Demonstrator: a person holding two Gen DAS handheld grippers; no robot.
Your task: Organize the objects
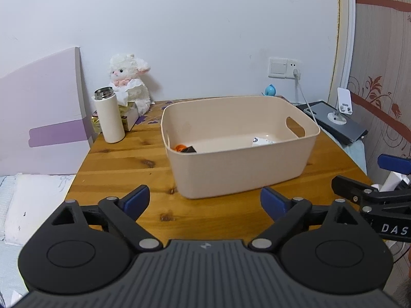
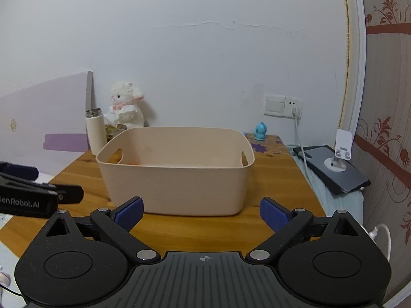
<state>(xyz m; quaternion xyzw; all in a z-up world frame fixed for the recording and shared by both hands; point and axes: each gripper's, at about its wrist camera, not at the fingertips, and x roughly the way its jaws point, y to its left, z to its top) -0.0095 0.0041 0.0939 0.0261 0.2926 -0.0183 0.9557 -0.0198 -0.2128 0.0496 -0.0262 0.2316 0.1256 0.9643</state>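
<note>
A beige plastic basket (image 1: 241, 169) with handle cut-outs stands in the middle of the wooden table (image 1: 123, 164). Inside it lie an orange and black item (image 1: 183, 148) and a white card (image 1: 263, 141). My left gripper (image 1: 205, 201) is open and empty, just in front of the basket. My right gripper (image 2: 201, 211) is open and empty, in front of the basket (image 2: 177, 184) from the right side. Each gripper shows at the edge of the other's view: the right gripper (image 1: 370, 192) and the left gripper (image 2: 38, 195).
A white thermos (image 1: 109, 115), a tissue box (image 1: 129, 114) and a white plush lamb (image 1: 131, 82) stand at the table's back left. A small blue figure (image 1: 270, 90) sits at the back. A dark tablet with a white phone stand (image 1: 343, 107) lies at the right. A bed (image 1: 30, 205) lies left.
</note>
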